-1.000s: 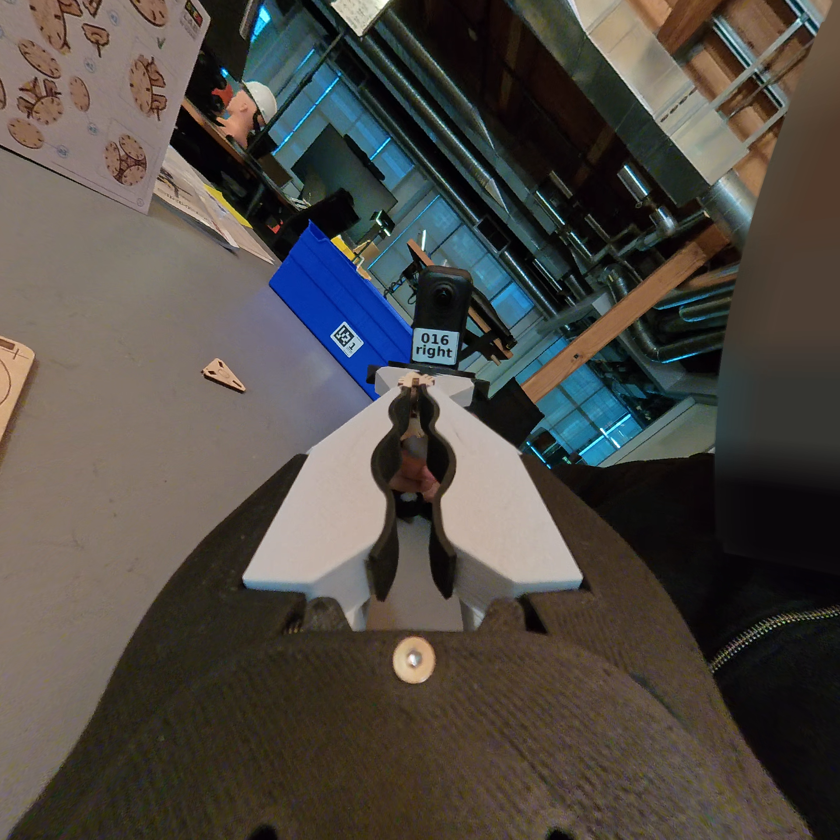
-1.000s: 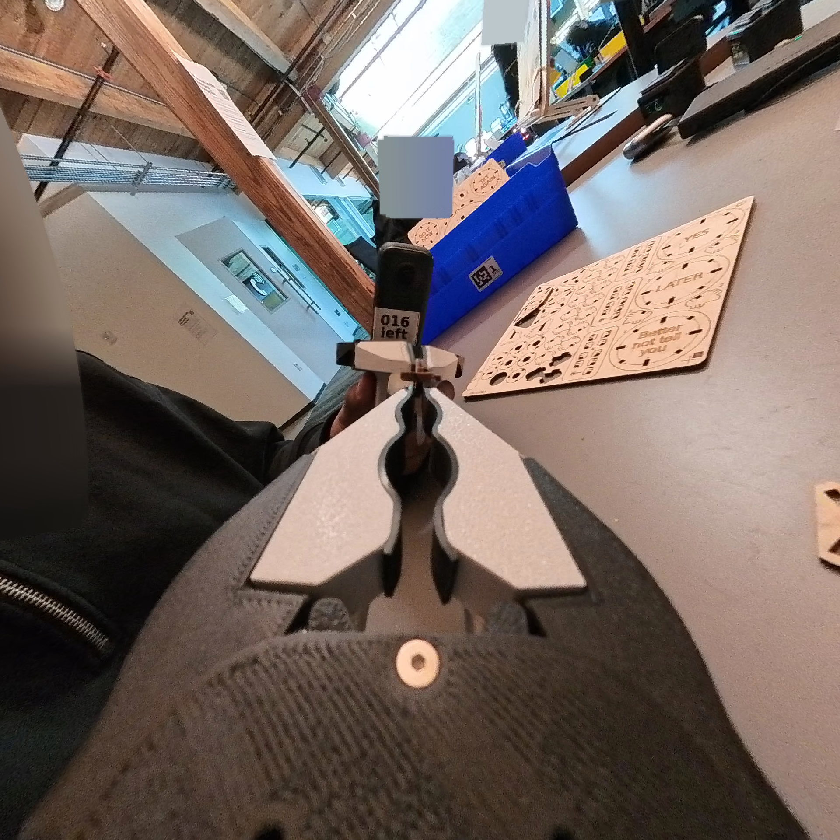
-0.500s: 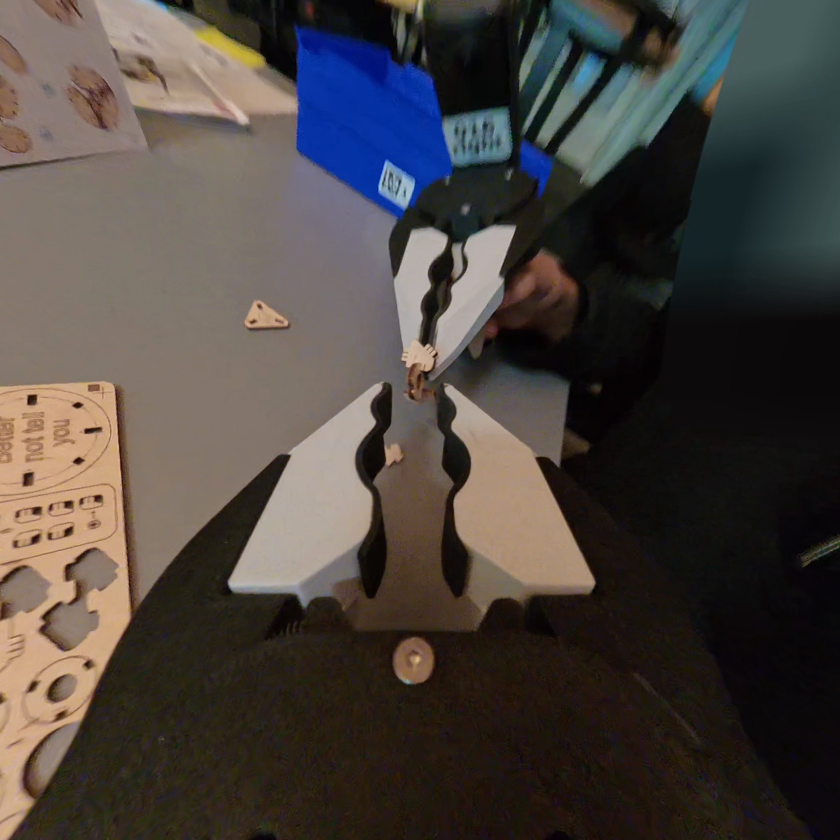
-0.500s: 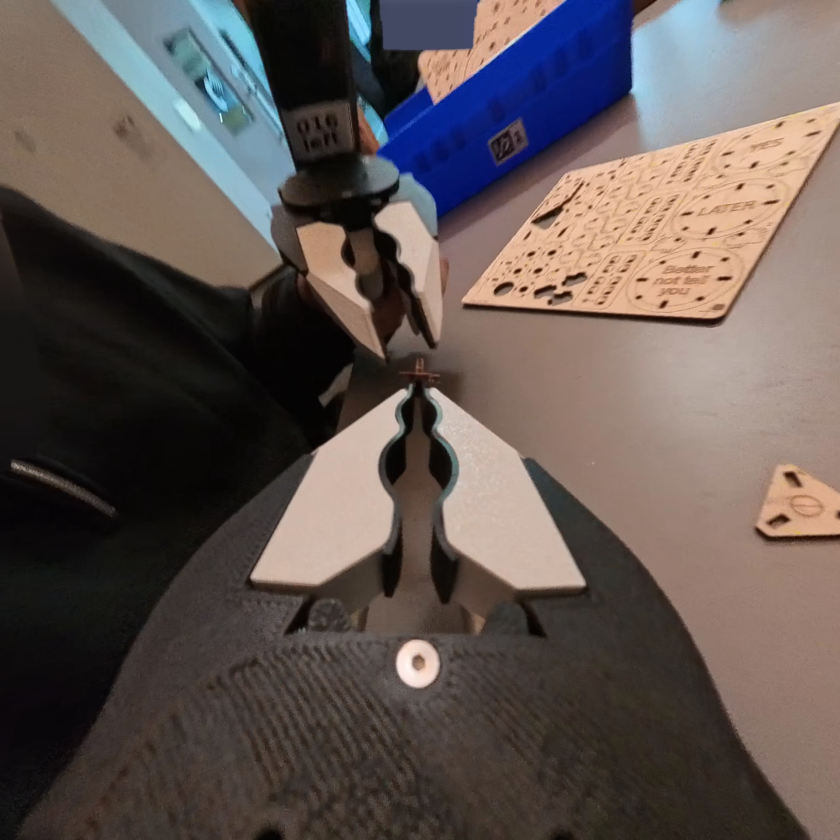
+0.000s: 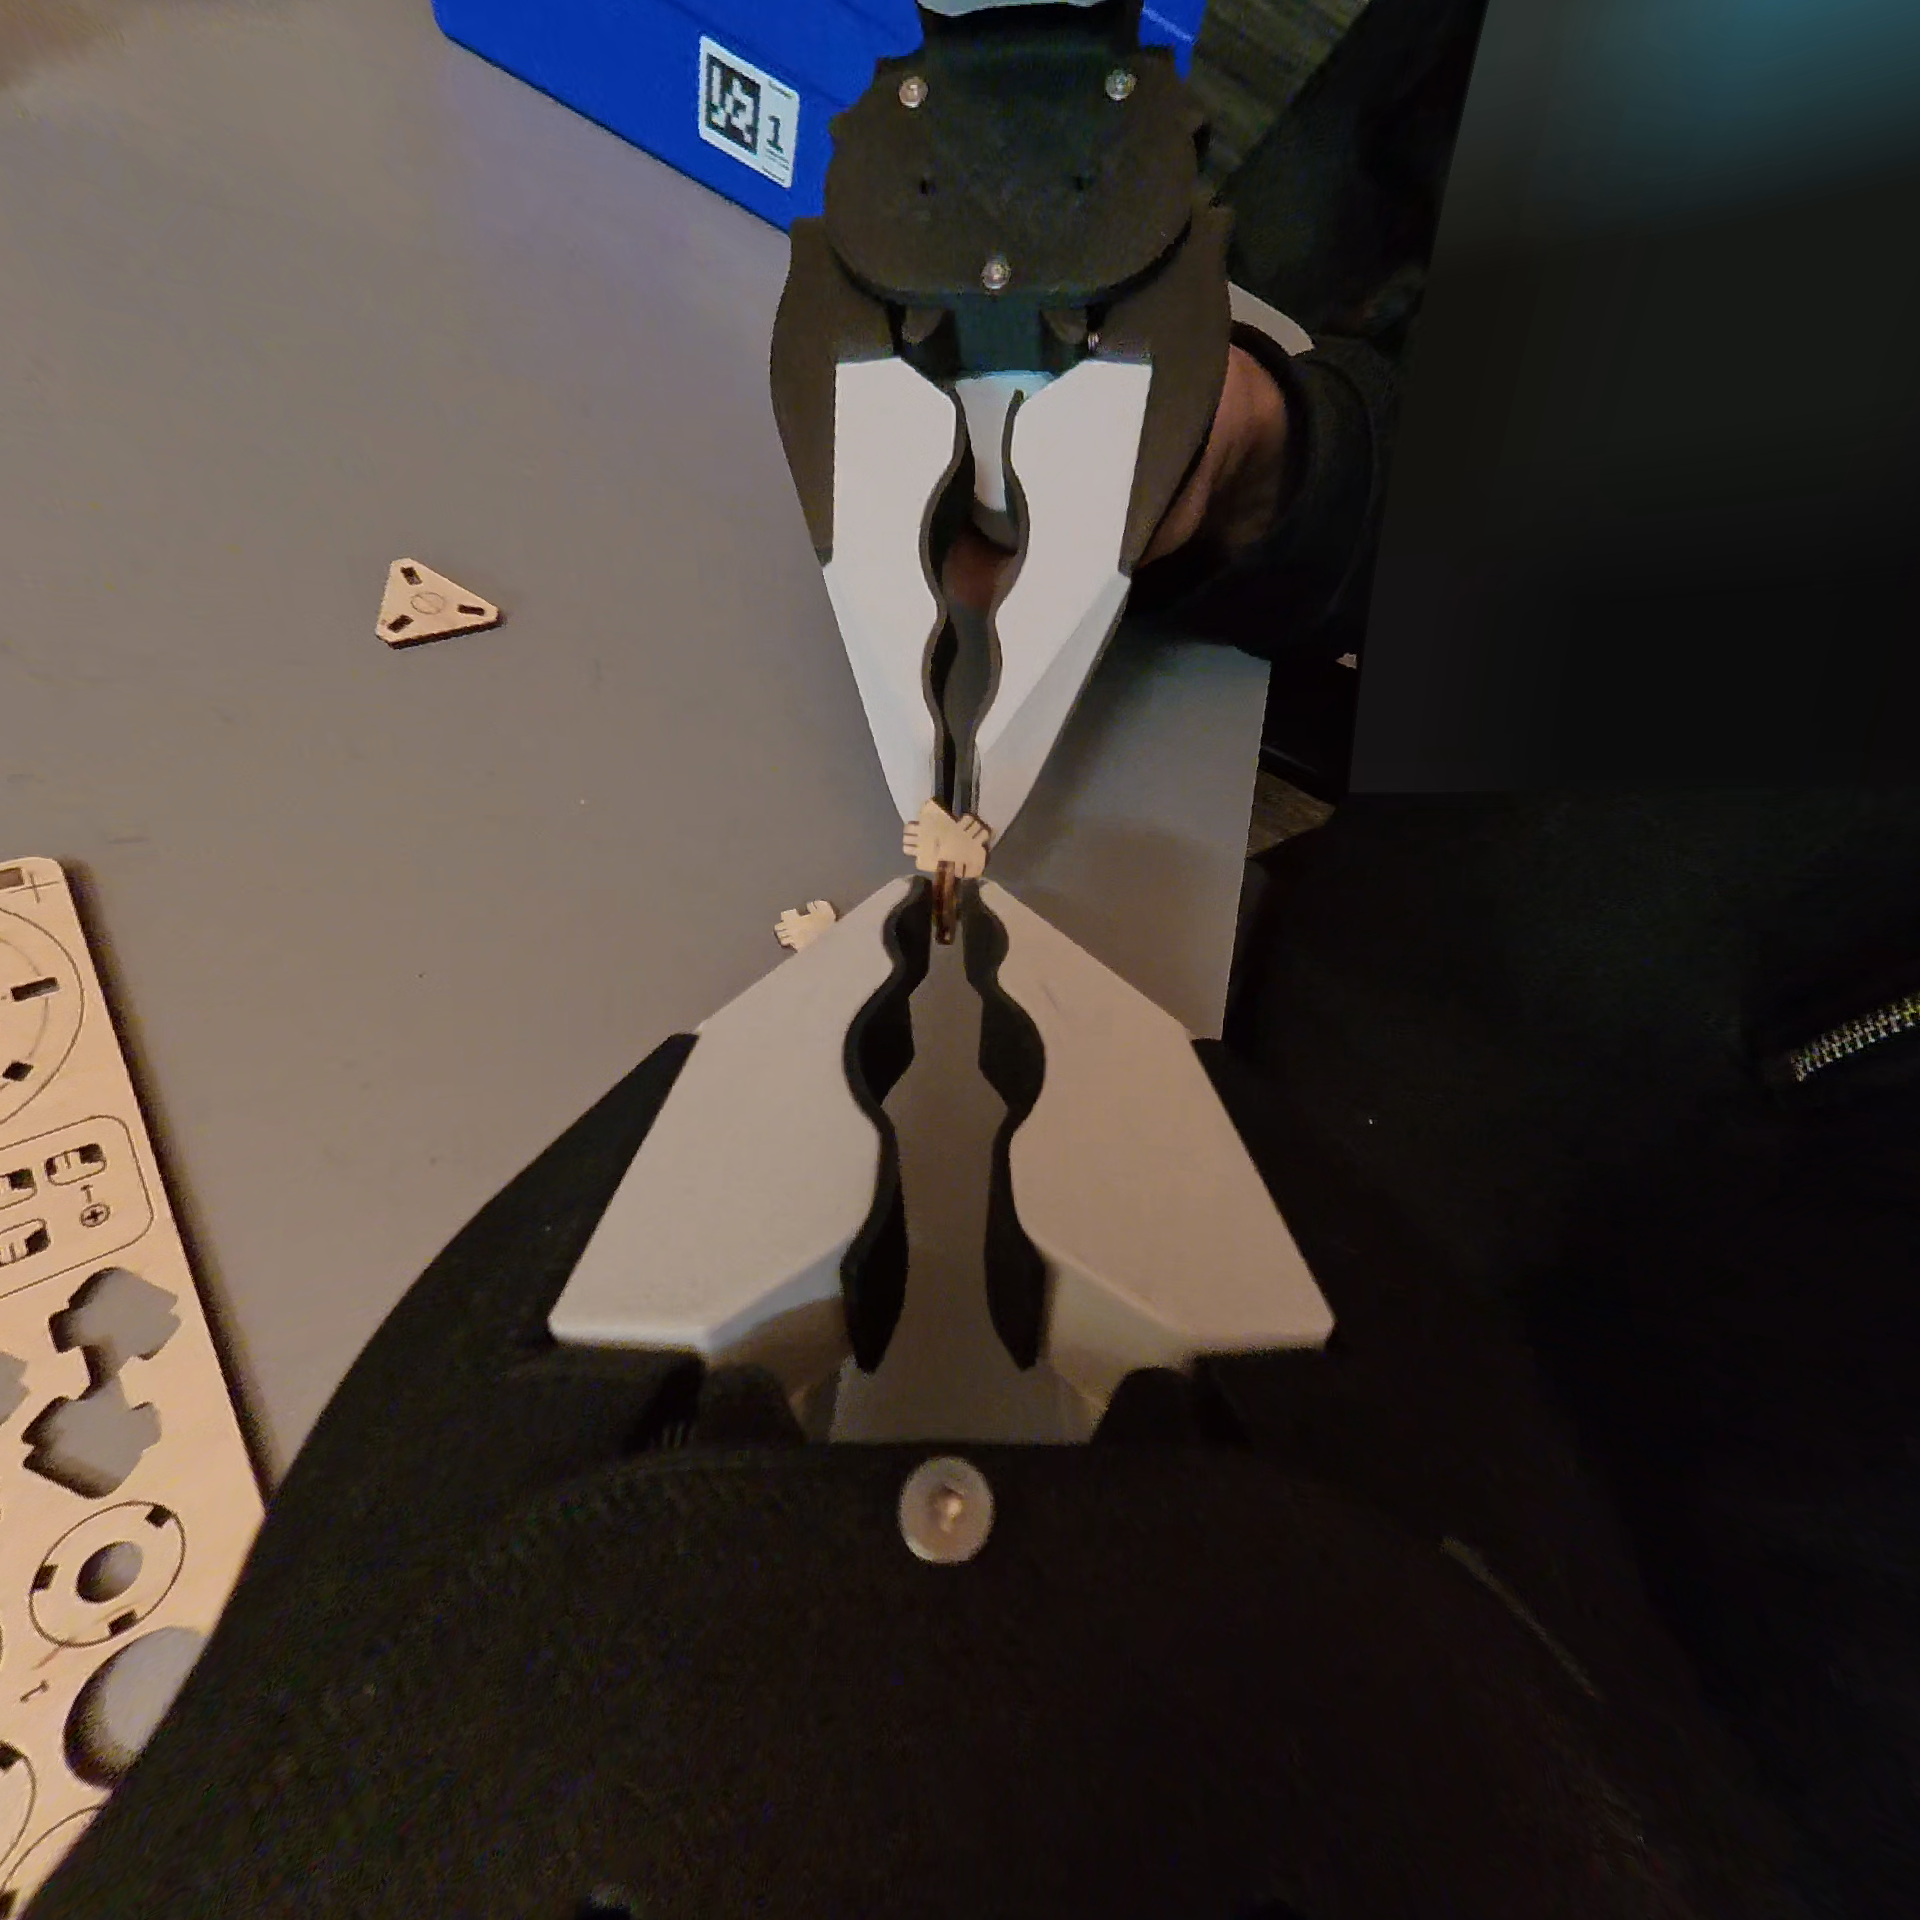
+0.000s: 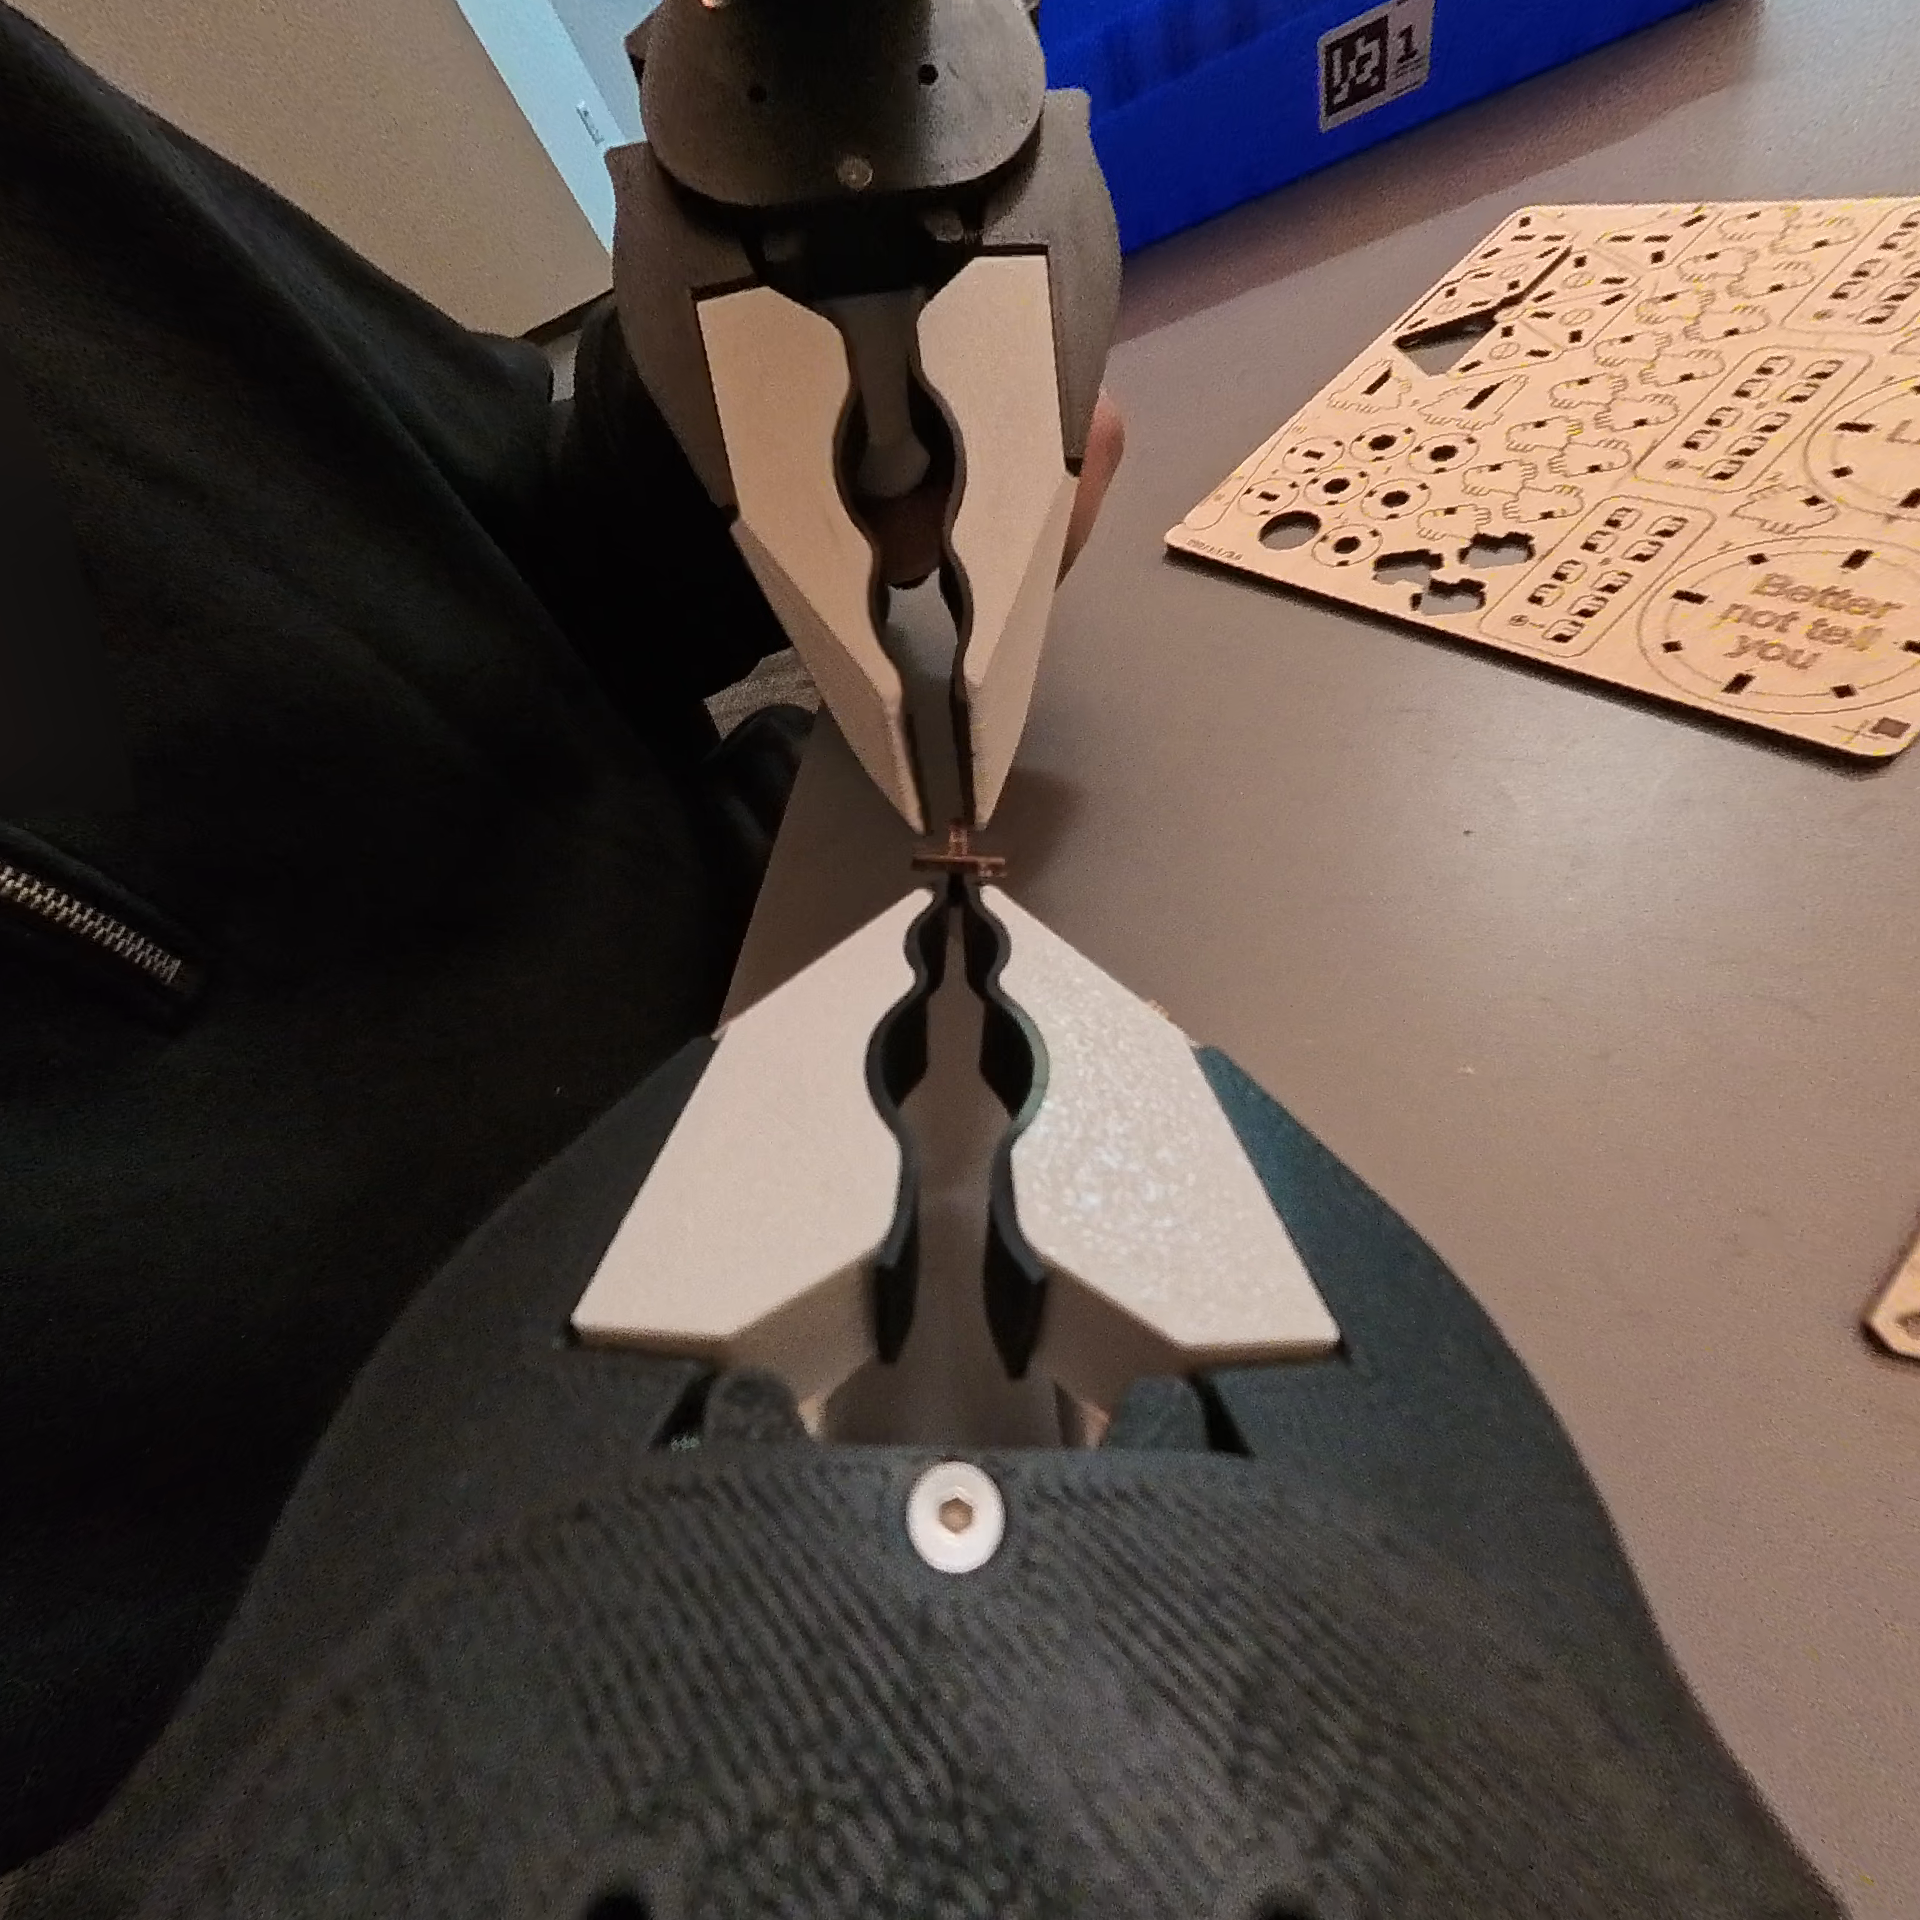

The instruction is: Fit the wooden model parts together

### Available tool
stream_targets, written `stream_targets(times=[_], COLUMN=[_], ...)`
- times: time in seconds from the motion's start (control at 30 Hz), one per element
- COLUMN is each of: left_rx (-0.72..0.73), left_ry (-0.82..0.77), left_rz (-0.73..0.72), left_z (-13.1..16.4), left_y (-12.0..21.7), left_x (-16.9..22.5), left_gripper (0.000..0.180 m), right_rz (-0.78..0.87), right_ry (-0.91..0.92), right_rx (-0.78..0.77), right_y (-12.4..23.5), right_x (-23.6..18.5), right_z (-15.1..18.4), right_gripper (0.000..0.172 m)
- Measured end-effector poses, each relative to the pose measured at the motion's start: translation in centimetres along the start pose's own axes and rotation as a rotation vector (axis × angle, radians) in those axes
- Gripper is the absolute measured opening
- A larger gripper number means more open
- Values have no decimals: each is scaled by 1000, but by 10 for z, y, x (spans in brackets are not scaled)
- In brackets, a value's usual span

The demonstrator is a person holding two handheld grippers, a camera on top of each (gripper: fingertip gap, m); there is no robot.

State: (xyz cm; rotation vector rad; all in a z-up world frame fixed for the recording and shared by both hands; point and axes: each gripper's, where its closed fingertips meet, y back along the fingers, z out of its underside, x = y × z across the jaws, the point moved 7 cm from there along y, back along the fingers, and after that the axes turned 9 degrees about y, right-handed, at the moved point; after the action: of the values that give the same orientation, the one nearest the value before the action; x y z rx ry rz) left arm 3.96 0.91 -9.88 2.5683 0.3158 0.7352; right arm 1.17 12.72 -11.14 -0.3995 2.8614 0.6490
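Note:
My right gripper point(image 6: 956, 896) is shut on a small hand-shaped wooden piece point(image 5: 945, 840), seen edge-on in the right wrist view point(image 6: 961, 862). A thin dark wooden strip point(image 5: 943, 914) stands out from that piece towards my left gripper point(image 5: 943, 899). The left gripper meets it tip to tip just above the grey table point(image 5: 312, 416). The strip sits between the left pads. In the right wrist view the left gripper point(image 6: 948, 821) shows a slit of table beside the strip, so both pads do not press on it. A second hand-shaped piece point(image 5: 805, 923) lies on the table beside the left fingertip.
A plywood sheet of cut-out parts point(image 6: 1558, 468) lies on the table and also shows in the left wrist view point(image 5: 73, 1247). A loose triangular wooden piece point(image 5: 431, 620) lies farther out. A blue bin point(image 5: 623, 73) stands at the back. A person's dark jacket point(image 6: 312, 623) borders the table edge. My left and right fingertips are right by each other.
Both grippers tilted down from facing each other in the air to just above the table. My left jaws opened wide, then narrowed around the strip. The right stayed shut on its piece.

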Motion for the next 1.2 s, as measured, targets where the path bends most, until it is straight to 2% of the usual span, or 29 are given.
stream_targets(times=[0.7, 0.93, 1.0, 1.1, 1.17, 1.2], left_rx=[-11, -51, -5, 137, 336, 467], left_ry=[69, 90, 126, 249, 383, 472], left_rz=[107, 102, 95, 112, 176, 256], left_z=[6, 10, 8, 0, -8, -12], left_y=[-2, -5, -3, 3, 10, 14], left_x=[-3, -5, -10, -22, -34, -39], left_gripper=[5, 0, 0, 1, 0, 0], right_rz=[-41, -31, 20, 119, 253, 370], right_ry=[22, 34, 48, 60, 131, 237], right_rx=[-24, -48, -10, 105, 224, 296], right_y=[-3, -7, -4, 9, 25, 36], right_x=[-5, -4, 0, 8, 11, 7], right_z=[2, 5, 3, -8, -19, -26], right_gripper=[0, 0, 1, 13, 14, 15])
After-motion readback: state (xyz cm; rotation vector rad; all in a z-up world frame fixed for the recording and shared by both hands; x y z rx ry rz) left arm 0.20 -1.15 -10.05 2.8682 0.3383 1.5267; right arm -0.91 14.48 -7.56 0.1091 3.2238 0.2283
